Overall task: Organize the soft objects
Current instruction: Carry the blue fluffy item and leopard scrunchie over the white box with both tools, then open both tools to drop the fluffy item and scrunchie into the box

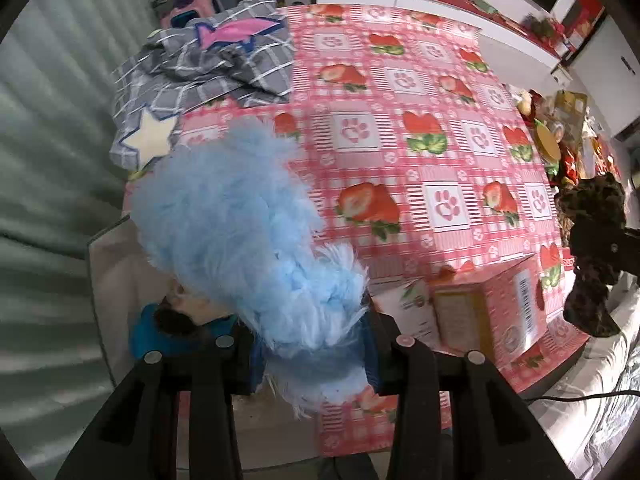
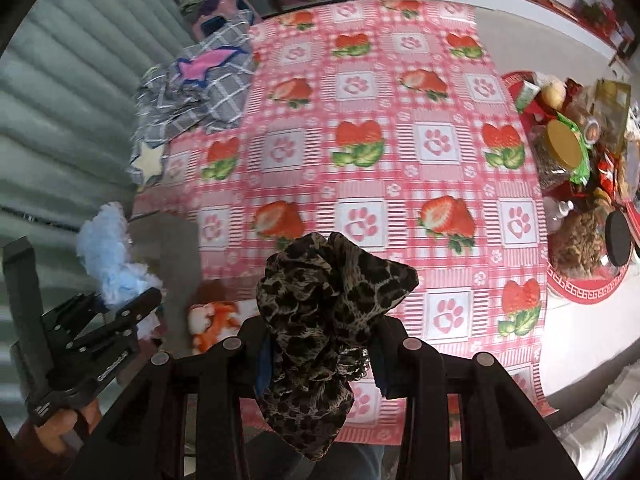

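Carry step: left hand-held gripper (image 1: 308, 344) clamped on blue fluffy item (image 1: 240, 232), right hand-held gripper (image 2: 320, 344) on leopard-print cloth (image 2: 320, 312) (both held above tabletop (image 2: 400, 92)). Next, prob.: pick drop spots, set down.

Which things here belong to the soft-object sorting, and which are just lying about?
Part of the job:
- fluffy blue item, clamped in the left gripper
- leopard-print cloth, clamped in the right gripper
- grey checked fabric on the table's far left
- orange and white plush, low at left

Lying about:
- strawberry tablecloth
- food jars and packets on the right
- pink box
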`<state>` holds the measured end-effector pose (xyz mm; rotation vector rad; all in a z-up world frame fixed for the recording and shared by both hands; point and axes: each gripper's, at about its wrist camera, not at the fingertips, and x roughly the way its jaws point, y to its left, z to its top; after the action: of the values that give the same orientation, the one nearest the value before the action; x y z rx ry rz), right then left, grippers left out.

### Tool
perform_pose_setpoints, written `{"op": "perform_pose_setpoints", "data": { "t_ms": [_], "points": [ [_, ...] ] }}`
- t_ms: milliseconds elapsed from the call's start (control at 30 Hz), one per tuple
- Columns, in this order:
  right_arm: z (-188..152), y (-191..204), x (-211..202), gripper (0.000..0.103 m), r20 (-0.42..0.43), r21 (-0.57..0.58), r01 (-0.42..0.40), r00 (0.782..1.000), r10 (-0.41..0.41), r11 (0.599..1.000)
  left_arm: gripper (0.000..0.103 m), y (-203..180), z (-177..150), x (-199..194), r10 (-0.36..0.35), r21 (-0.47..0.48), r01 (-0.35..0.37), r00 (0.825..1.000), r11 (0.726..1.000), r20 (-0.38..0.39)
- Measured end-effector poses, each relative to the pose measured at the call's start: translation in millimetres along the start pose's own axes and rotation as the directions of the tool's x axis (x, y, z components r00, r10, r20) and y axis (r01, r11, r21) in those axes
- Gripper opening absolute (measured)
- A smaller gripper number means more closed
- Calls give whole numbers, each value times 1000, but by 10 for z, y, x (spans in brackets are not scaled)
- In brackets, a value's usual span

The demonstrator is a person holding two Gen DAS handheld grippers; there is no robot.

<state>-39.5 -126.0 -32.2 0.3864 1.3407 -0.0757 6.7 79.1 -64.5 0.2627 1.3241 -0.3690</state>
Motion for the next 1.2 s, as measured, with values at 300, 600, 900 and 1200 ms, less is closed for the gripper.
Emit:
{"op": "perform_pose_setpoints", "data": {
  "t_ms": [300, 600, 900, 1200],
  "points": [
    [-118, 702, 95, 40, -31, -123, -25, 999, 21, 992, 42, 532, -300, -17, 9, -100, -10, 1000, 995, -10],
    [-233, 1378, 299, 40, -86, -239, -70, 995, 51, 968, 42, 982, -587, -3, 26, -188, -31, 999, 982, -30],
    [-434, 2034, 604, 40, -160, -358, -121, 985, 67, 926, 45, 1285, -883, 90, 20, -247, -38, 997, 968, -77],
    [-557, 2399, 744, 81, -178, -440, -137, 982, 63, 887, 88, 1389, -1125, 25, 24, -258, -38, 998, 966, -57]
  ]
}}
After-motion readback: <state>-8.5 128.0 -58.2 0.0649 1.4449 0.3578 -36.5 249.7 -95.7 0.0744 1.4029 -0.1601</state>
